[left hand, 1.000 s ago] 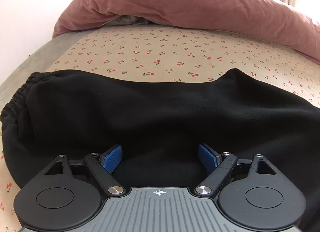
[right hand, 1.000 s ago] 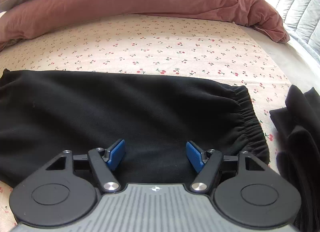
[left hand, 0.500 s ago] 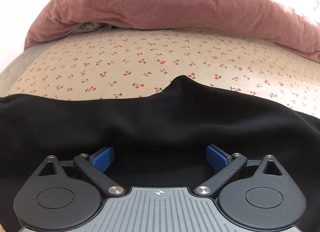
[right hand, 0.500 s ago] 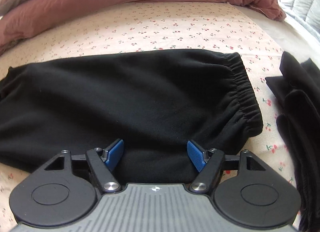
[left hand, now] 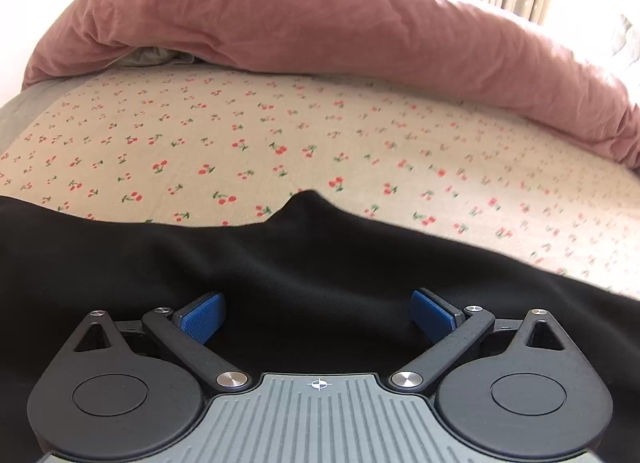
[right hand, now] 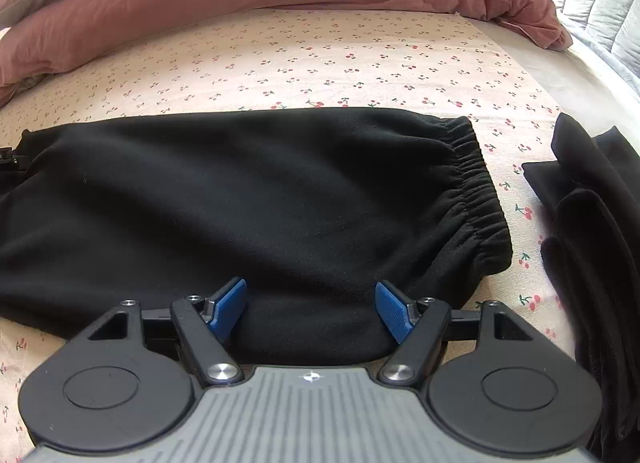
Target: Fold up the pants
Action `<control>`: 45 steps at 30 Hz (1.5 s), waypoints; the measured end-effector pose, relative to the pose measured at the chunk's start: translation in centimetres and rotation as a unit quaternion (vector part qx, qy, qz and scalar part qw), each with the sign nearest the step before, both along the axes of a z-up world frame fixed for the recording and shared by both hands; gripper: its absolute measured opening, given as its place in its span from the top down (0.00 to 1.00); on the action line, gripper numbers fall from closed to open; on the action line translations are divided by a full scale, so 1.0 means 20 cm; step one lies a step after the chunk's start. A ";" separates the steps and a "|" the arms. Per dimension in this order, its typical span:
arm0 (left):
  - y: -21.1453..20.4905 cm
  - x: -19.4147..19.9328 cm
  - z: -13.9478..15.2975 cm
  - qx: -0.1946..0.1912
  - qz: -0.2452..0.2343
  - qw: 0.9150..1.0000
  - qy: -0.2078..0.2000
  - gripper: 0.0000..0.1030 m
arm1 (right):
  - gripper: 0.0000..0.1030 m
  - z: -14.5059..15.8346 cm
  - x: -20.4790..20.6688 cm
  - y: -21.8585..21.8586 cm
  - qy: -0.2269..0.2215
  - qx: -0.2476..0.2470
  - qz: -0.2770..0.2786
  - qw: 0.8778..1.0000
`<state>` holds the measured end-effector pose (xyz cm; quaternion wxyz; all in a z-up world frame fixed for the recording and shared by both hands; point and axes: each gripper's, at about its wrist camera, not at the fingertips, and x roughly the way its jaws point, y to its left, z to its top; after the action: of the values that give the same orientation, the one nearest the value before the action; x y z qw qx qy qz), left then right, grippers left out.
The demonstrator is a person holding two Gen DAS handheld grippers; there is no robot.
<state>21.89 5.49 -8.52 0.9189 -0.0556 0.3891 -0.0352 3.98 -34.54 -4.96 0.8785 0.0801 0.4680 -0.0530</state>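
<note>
Both claws hang open over black pants [right hand: 256,199] spread across a cherry-print bed [right hand: 360,59]: the left claw [left hand: 318,315] above the cloth's near fold, the right claw [right hand: 310,309] just beside the gathered elastic band [right hand: 476,191], blue pads wide apart and nothing between them. The pants lie lengthwise along the bed's near edge, one small peak [left hand: 306,199] of cloth poking up at their far side. The fabric looks soft, thick and limp, likely light and not slippery; it should sag and drag rather than hold a shape, so a pinch through both layers at the near hem line, one claw toward each end, seems the soundest hold. Open sheet stretches beyond the garment toward a rumpled pink duvet [left hand: 320,23] along the bed's far edge, leaving room to carry a fold away from the near edge. At the bed's right edge, a pile of dark clothing [right hand: 592,231] sits near the elastic band, tightening the room there.
</note>
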 end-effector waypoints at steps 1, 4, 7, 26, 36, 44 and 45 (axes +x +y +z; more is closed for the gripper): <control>0.01 -0.02 0.02 -0.017 -0.007 1.000 -0.017 0.03 | 0.34 0.02 -0.01 -0.02 -0.006 0.004 -0.011 1.000; 0.03 -0.04 0.06 -0.032 -0.030 0.998 -0.052 0.03 | 0.34 0.09 -0.11 -0.09 -0.028 0.030 -0.053 0.998; 0.05 0.03 -0.01 -0.035 -0.018 0.999 -0.014 0.03 | 0.34 0.08 -0.16 -0.21 -0.034 0.095 -0.109 0.989; 0.24 0.01 0.00 -0.116 0.059 0.991 -0.022 0.04 | 0.34 -0.19 -0.12 -0.52 -0.128 0.277 -0.257 0.917; 0.10 -0.06 0.02 -0.096 0.012 0.995 -0.031 0.04 | 0.40 -0.22 -0.09 -0.50 -0.180 0.235 -0.283 0.912; 0.02 -0.13 0.05 -0.099 -0.018 0.995 -0.029 0.03 | 0.77 -0.16 -0.08 -0.49 -0.182 0.227 -0.316 0.903; 0.00 -0.15 0.05 -0.100 -0.024 0.994 -0.028 0.03 | 0.77 -0.12 -0.08 -0.46 -0.191 0.204 -0.306 0.910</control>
<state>18.94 5.49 -7.51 0.9180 -0.1369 0.3592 -0.0974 2.46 -43.67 -7.30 0.8564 0.4050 0.2450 -0.2063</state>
